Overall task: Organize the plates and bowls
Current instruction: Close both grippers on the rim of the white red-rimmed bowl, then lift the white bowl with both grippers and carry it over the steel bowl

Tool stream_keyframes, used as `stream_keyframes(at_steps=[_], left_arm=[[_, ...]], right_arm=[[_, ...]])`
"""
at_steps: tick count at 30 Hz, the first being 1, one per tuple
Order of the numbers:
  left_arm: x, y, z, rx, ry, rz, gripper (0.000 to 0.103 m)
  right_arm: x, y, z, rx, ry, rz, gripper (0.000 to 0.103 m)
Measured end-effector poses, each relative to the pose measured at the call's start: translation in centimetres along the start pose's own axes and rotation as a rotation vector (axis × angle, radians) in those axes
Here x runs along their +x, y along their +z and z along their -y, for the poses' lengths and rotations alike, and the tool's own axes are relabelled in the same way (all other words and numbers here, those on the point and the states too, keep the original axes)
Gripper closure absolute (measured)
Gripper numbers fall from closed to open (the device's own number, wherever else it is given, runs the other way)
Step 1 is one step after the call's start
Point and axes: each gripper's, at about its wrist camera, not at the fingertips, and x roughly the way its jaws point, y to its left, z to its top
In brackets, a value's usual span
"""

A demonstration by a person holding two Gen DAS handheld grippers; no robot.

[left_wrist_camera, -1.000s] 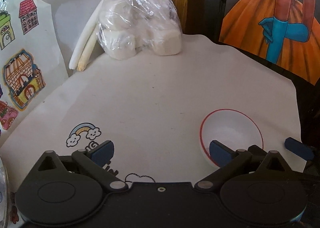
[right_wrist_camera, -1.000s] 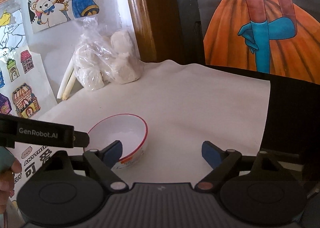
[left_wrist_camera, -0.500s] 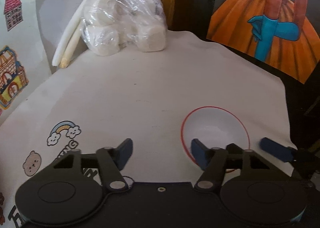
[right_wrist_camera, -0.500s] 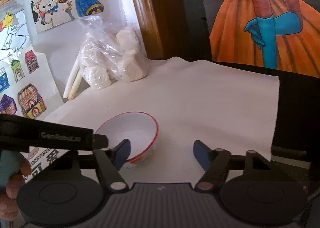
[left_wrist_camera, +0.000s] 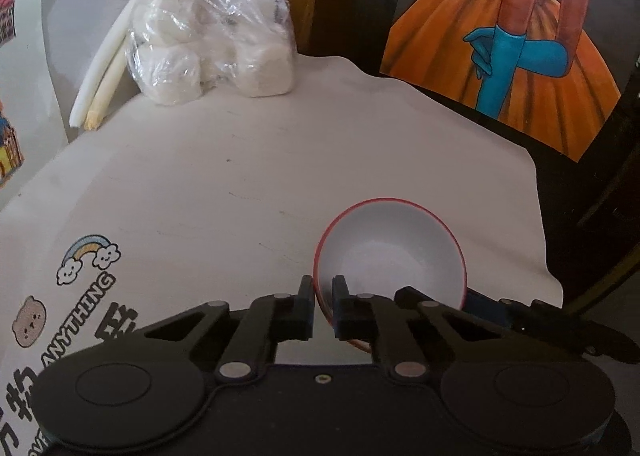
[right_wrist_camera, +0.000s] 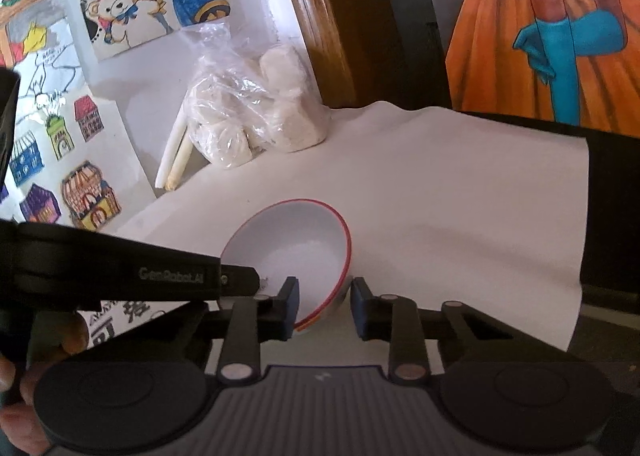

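A white bowl with a red rim (left_wrist_camera: 392, 252) stands on the white cloth (left_wrist_camera: 240, 196). My left gripper (left_wrist_camera: 323, 296) is shut on the bowl's near-left rim, one pad inside and one outside. In the right wrist view the same bowl (right_wrist_camera: 296, 244) sits just ahead of my right gripper (right_wrist_camera: 325, 302). Its jaws are closing, with the bowl's near-right rim between them. The inner pad is against the bowl and a slim gap shows at the outer pad. The left gripper's finger (right_wrist_camera: 236, 280) reaches the bowl from the left.
A clear bag of white lumps (left_wrist_camera: 212, 44) and two white sticks (left_wrist_camera: 100, 88) lie at the back by the wall. An orange painting (left_wrist_camera: 520, 56) leans at the back right. The cloth ends at a dark table edge (right_wrist_camera: 608, 216). A person's fingers (right_wrist_camera: 12, 376) show at the left.
Both grippers have narrowed from wide open around the bowl's rim. The left has come shut on the rim; the right has drawn in close on either side of it.
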Motion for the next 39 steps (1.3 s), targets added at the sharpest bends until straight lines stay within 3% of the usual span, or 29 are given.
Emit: stream_keyframes(at_steps=[7,17,39], left_arm=[[-1.0,-0.3,0.3,0.024,0.015,0.011,0.096],[-5.8,-0.7,0.2,0.033,0.022,0.106,0.096],[-17.0,-5.2,-2.6,-0.017,0.029,0.234,0.096]], right_arm=[[-0.6,-0.2,0.1,0.028,0.010,-0.003,0.078],[-4.0,0.1,-1.3,0.020,0.055,0.056,0.078],[-11.9,-0.5,-8.6,-0.108,0.101,0.131,0.078]])
